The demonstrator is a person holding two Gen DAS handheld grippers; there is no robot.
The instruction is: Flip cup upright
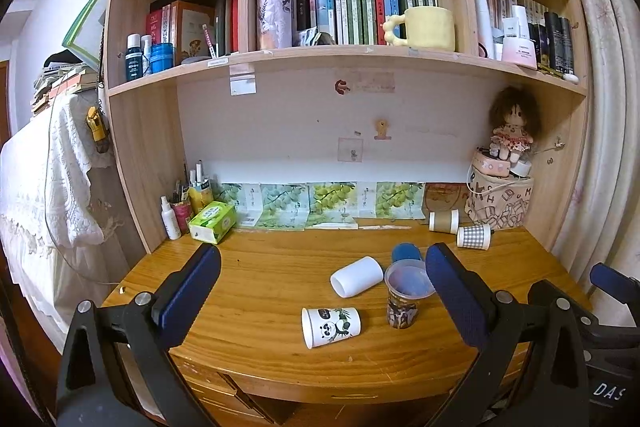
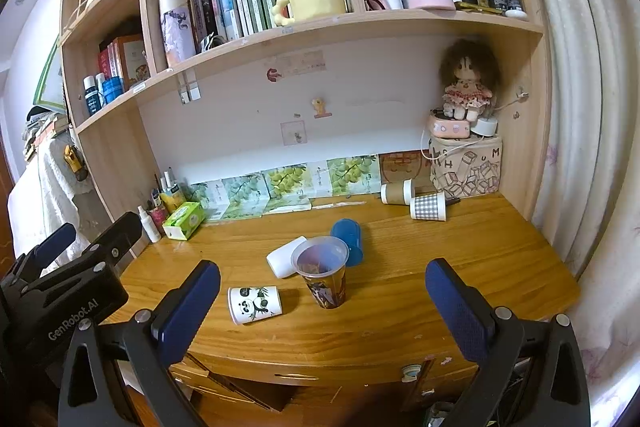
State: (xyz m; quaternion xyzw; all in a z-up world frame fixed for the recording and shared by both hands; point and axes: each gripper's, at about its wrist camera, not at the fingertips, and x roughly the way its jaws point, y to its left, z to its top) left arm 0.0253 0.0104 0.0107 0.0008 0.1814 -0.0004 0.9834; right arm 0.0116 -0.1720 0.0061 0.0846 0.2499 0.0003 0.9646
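Several cups are on the wooden desk (image 1: 260, 291). A panda-print paper cup (image 1: 331, 326) (image 2: 254, 304) lies on its side near the front. A white cup (image 1: 357, 276) (image 2: 285, 256) and a blue cup (image 1: 406, 252) (image 2: 349, 240) also lie on their sides. A clear-rimmed patterned cup (image 1: 405, 294) (image 2: 323, 273) stands upright. A brown cup (image 1: 443, 221) (image 2: 397, 192) and a checked cup (image 1: 474, 237) (image 2: 428, 207) lie at the back right. My left gripper (image 1: 322, 291) and right gripper (image 2: 322, 301) are open and empty, held back from the desk's front edge.
A green tissue box (image 1: 213, 221) and bottles stand at the back left. A patterned box with a doll (image 1: 514, 131) on it stands at the back right. Shelves with books and a yellow mug (image 1: 428, 27) hang above. A curtain hangs on the right.
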